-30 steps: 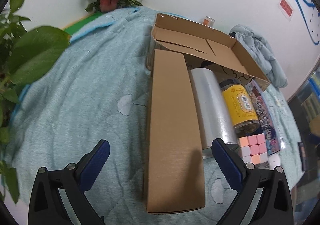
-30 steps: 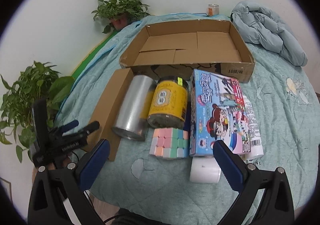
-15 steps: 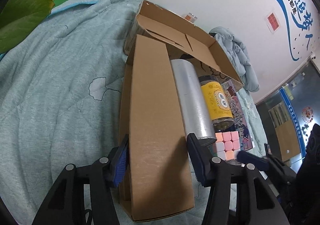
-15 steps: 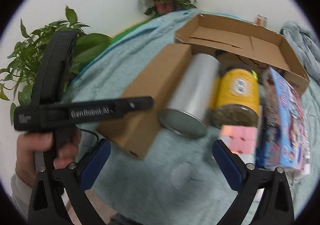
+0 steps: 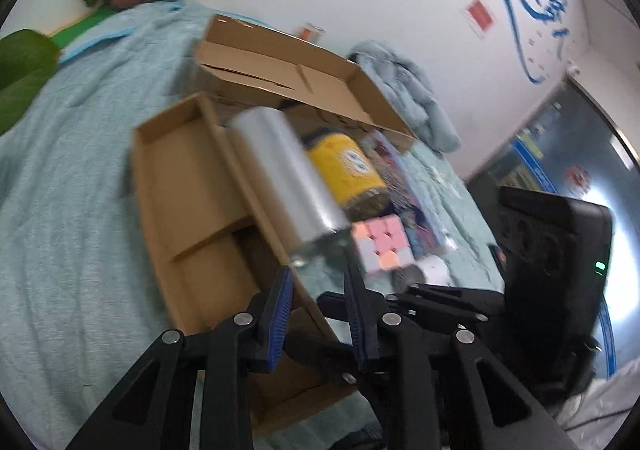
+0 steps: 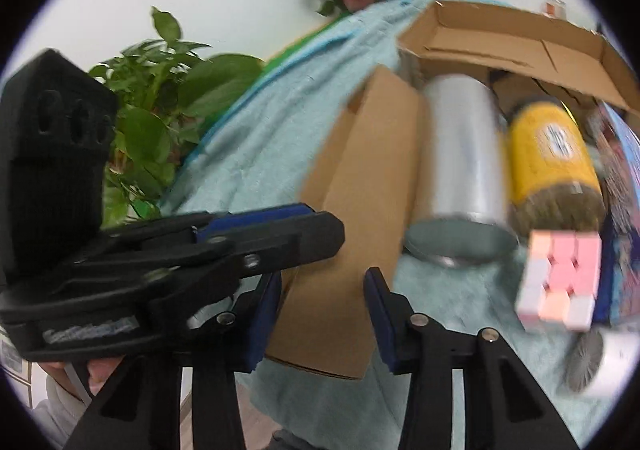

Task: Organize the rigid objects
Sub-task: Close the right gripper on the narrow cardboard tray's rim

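– two grippers on one thing?
– yes. both sets of jaws have just been closing. my left gripper [image 5: 318, 310] pinches the side wall of the long cardboard box [image 5: 192, 185], and my right gripper [image 6: 320, 314] clamps its near end. the box sits tipped on the blanket [image 5: 72, 209], against the silver can [image 5: 288, 177], in front of the open carton [image 5: 280, 65].
– which step?
– grasping the first item, i judge. next i must lift with both hands together and clear the carton's rim without rolling the can.
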Available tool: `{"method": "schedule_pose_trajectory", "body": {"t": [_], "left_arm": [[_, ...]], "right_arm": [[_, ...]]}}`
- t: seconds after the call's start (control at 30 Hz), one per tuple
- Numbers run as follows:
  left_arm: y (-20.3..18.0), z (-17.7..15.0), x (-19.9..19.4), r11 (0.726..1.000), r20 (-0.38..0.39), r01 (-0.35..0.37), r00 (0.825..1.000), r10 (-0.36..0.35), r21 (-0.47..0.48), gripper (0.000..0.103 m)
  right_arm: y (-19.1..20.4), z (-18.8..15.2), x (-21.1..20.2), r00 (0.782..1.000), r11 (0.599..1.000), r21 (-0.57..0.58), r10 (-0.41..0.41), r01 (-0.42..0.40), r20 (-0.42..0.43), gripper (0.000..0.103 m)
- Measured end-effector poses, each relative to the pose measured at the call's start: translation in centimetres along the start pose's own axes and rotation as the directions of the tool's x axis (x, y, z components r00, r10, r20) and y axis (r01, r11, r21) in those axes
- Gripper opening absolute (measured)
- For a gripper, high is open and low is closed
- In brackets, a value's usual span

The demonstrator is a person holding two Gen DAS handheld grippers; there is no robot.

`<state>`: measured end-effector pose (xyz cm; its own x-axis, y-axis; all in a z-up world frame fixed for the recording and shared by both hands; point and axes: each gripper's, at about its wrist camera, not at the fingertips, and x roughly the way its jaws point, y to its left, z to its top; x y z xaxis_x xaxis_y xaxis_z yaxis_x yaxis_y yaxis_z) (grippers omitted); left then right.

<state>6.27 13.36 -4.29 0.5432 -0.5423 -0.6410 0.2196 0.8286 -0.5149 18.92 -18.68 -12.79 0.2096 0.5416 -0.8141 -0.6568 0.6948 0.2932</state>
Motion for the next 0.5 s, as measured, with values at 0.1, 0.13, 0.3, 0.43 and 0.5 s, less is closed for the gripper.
{"method": "schedule_pose_trajectory", "body": {"t": [0.1, 0.13, 0.3, 0.43, 0.5], "left_arm": [[-0.5, -0.7, -0.8, 0.999, 0.034, -0.034, 0.999, 0.034, 0.012, 0.033], [-0.4, -1.0, -1.3, 0.997, 0.054, -0.074, 0.996, 0.073, 0.009, 0.042], [2.7, -3.1, -4.0, 0.969, 0.096, -0.221, 0.968, 0.232, -0.112, 0.076], [4.3, -4.4, -3.1, 0.961, 0.015, -0.227, 0.973, 0.232, -0.161, 0.062], [4.7, -4.9, -2.5, 0.953, -0.018, -0.250, 0.968, 0.251, -0.169, 0.055]], "right_arm": [[-1.2, -1.2, 0.6, 0.996, 0.997, 0.028, -0.073, 0.075, -0.048, 0.016], [-1.6, -1.5, 0.8, 0.996, 0.996, 0.041, -0.073, 0.075, -0.056, 0.016], [-0.8, -1.2, 1.2, 0.991, 0.993, 0.017, -0.117, 0.118, -0.061, 0.016], [0.2, -0.7, 2.0, 0.984, 0.987, -0.014, -0.158, 0.157, -0.077, 0.018], [0.1, -1.0, 2.0, 0.983, 0.986, -0.010, -0.166, 0.166, -0.081, 0.018]]}}
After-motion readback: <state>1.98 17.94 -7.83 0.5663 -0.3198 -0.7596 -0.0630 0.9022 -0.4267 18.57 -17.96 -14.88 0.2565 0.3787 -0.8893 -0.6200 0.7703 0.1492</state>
